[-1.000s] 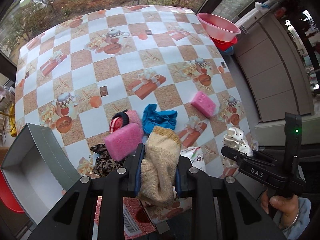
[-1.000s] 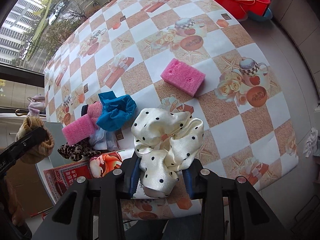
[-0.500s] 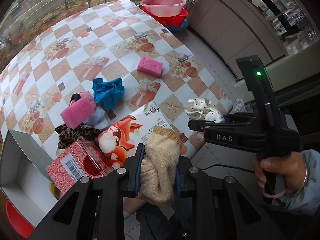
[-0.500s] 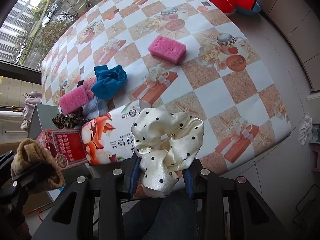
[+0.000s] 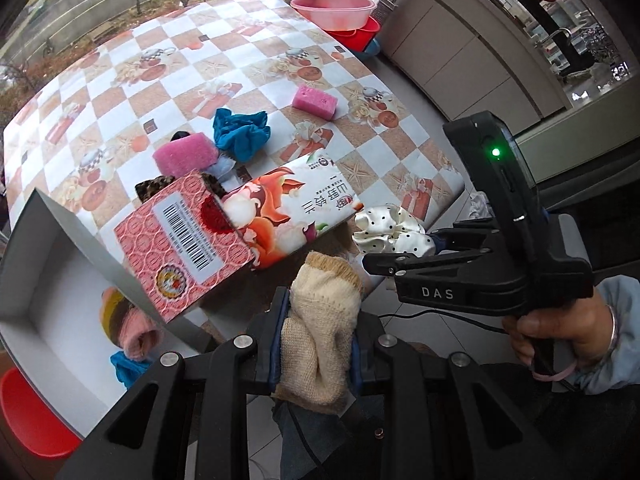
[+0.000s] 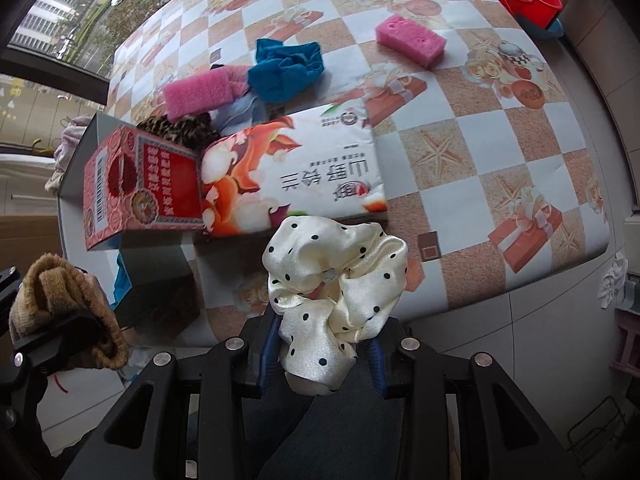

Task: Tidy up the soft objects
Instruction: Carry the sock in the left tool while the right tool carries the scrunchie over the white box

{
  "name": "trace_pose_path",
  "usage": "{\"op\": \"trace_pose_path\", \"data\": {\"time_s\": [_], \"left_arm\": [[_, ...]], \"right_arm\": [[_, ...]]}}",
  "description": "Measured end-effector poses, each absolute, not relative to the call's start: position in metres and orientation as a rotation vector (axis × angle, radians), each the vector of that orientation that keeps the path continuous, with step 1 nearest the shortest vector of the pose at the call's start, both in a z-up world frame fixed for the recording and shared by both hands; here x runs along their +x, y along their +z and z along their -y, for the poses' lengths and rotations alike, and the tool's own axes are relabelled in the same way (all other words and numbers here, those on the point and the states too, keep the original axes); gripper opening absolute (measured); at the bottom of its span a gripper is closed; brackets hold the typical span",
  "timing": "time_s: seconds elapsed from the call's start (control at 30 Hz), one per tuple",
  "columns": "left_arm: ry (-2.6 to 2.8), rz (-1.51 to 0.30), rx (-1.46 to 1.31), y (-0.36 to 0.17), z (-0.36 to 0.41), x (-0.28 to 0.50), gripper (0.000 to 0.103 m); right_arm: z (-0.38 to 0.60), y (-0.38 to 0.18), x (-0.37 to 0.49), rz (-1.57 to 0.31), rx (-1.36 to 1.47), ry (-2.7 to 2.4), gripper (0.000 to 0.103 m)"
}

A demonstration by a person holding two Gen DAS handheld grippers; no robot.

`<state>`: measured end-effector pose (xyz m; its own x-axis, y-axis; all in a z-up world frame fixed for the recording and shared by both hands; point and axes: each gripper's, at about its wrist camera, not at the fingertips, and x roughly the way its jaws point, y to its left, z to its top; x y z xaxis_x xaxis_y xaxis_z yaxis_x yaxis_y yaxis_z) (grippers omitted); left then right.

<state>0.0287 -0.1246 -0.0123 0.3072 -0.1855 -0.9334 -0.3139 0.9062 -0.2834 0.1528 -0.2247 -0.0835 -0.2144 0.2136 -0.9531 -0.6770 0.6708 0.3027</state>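
My left gripper [image 5: 316, 344] is shut on a beige knitted sock [image 5: 320, 328], held off the table's near edge; the sock also shows in the right wrist view [image 6: 60, 312]. My right gripper [image 6: 324, 344] is shut on a cream polka-dot scrunchie [image 6: 336, 288], also seen in the left wrist view [image 5: 392, 232]. A grey open box [image 5: 44, 264] at the left holds a few soft items [image 5: 128, 324]. On the table lie a blue cloth [image 5: 240, 136], two pink sponges [image 5: 184, 156] [image 5: 314, 101] and a leopard scrunchie [image 6: 180, 128].
A red carton [image 5: 188, 240] and a white printed tissue pack [image 5: 292, 208] lie at the table's near edge beside the grey box. Pink and red basins [image 5: 336, 12] stand past the far corner. Cabinets [image 5: 460, 48] run along the right. A red stool [image 5: 28, 412] sits below the box.
Both grippers have drawn back from the table toward its near edge, each still holding its item. The grey box and its contents have come into the left wrist view.
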Motion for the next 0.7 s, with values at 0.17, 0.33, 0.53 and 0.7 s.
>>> {"op": "trace_pose_path", "data": {"time_s": [0.17, 0.33, 0.53, 0.7], "left_arm": [[0.182, -1.237, -0.523, -0.013, 0.107, -0.005, 0.028], [0.285, -1.2, -0.598, -0.014, 0.087, -0.038, 0.028], [0.405, -1.164, -0.681, -0.02, 0.064, -0.072, 0.028], [0.493, -1.135, -0.749, -0.027, 0.048, -0.098, 0.028]], "right_arm": [[0.205, -0.076, 0.127, -1.554, -0.471, 0.936, 0.038], [0.188, -0.069, 0.102, -1.517, -0.541, 1.012, 0.038], [0.168, -0.058, 0.078, -1.474, -0.62, 1.091, 0.038], [0.152, -0.048, 0.062, -1.434, -0.676, 1.156, 0.038]]}}
